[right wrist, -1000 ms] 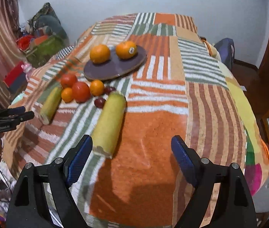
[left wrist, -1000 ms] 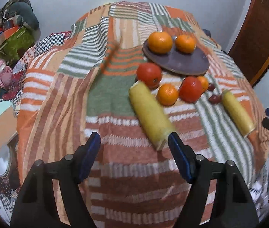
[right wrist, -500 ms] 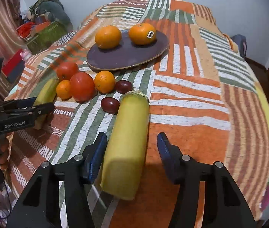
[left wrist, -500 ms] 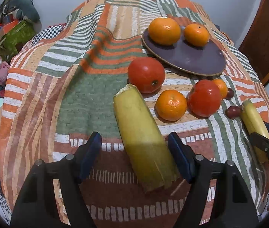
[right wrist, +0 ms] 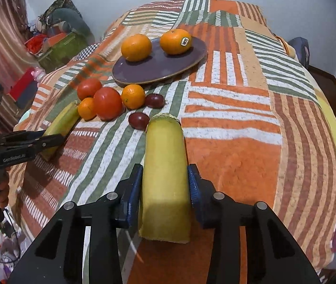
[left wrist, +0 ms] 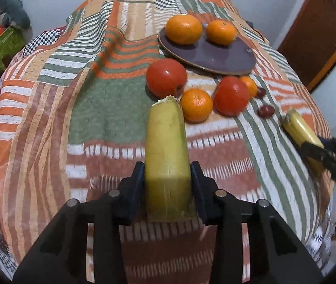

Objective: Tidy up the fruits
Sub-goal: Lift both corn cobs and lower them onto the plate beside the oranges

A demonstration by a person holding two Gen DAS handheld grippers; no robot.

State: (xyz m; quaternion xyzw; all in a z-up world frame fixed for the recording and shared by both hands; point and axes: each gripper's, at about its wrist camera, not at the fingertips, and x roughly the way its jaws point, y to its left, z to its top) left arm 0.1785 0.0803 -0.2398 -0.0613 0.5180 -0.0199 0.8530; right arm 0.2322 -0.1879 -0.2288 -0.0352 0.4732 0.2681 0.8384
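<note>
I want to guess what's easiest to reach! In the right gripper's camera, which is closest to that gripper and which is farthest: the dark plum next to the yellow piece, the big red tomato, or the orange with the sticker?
From the right gripper:
1. Dark plum, just left of the far end of the held yellow piece.
2. Big red tomato, farther left.
3. Stickered orange, far back on the purple plate.

The blanket (right wrist: 227, 123) has stripes of orange, green, white and brown. The plate (right wrist: 158, 68) is dark purple. Two oranges (right wrist: 136, 47) on it are bright orange, and one has a small white sticker. The tomatoes (right wrist: 107, 103) are red. The bananas (right wrist: 164, 177) are yellow. The two little plums (right wrist: 139, 120) are dark red
</note>
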